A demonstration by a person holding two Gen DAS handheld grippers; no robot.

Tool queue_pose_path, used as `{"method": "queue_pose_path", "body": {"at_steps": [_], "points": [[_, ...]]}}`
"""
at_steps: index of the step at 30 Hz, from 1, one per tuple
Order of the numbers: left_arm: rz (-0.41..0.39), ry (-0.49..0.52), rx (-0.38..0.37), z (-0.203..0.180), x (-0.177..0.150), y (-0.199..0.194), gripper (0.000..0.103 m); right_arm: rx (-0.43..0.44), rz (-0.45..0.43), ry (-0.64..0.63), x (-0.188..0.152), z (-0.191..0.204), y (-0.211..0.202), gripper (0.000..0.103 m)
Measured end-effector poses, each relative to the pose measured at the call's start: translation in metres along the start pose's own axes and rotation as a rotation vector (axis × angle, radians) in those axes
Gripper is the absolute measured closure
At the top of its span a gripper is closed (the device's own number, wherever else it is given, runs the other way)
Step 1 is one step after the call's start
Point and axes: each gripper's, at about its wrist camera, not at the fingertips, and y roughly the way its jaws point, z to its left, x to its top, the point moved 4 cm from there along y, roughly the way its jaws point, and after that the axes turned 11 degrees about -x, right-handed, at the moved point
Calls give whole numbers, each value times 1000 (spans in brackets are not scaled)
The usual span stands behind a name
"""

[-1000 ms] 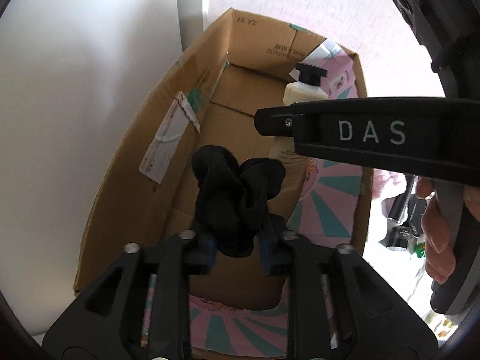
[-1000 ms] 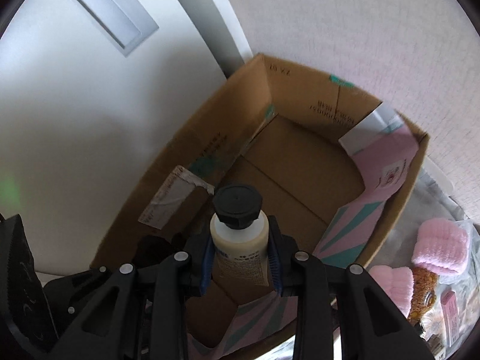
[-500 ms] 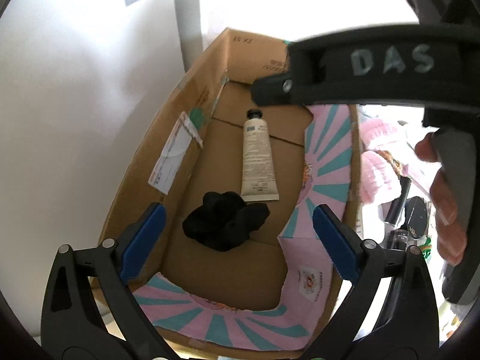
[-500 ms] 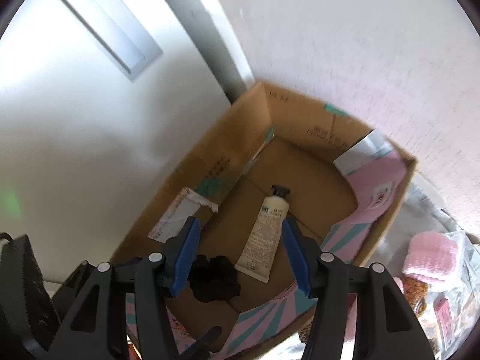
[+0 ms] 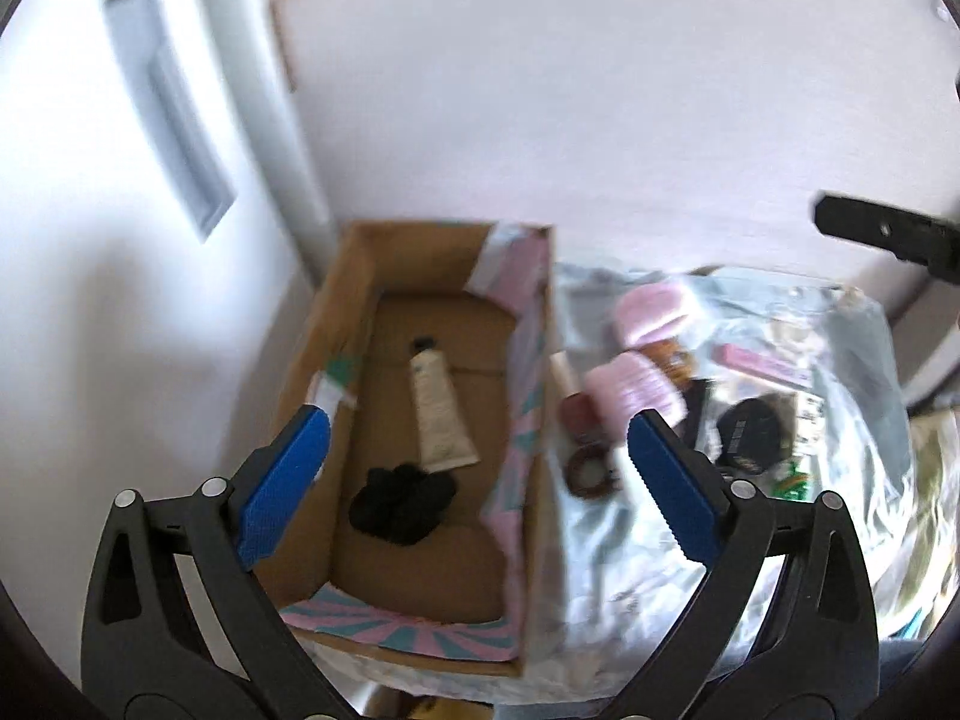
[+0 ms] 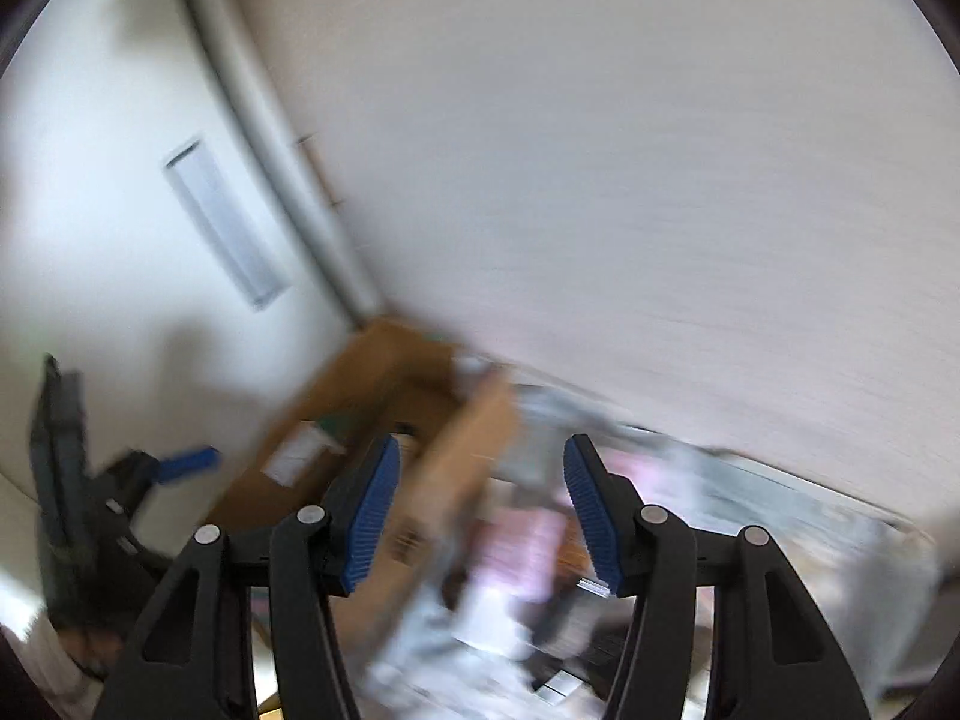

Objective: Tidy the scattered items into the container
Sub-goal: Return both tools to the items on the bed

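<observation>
Blurring right view, box edges perhaps smeared

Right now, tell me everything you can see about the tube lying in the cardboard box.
The tube is a cream-white squeeze tube with a small black cap and faint, unreadable print. It lies flat on the brown floor of the cardboard box, cap toward the far end and flat crimped end nearer the camera. Its crimped end sits next to the crumpled black cloth, possibly touching it. Nothing grips it.
</observation>
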Motion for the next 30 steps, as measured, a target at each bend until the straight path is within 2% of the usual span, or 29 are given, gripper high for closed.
{"method": "queue_pose_path", "body": {"at_steps": [5, 9, 14, 18, 23, 30], "points": [[-3, 105, -84, -51, 11, -9, 1, -205, 9, 112, -43, -81, -33, 50], [43, 169, -170, -95, 3, 13, 1, -274, 55, 208, -82, -126, -55, 50], [126, 202, -282, -136, -33, 54, 1, -323, 124, 216, -123, -143, -49, 50], [160, 227, -314, -156, -66, 84, 1, -338, 179, 120, -150, -150, -40, 50], [172, 226, -316, -164, -89, 104, 1, -348, 236, -62, -181, -147, -16, 50], [162, 95, -337, -159, -99, 129, 2, -293, 206, -276, -202, -138, 5, 50]]}}
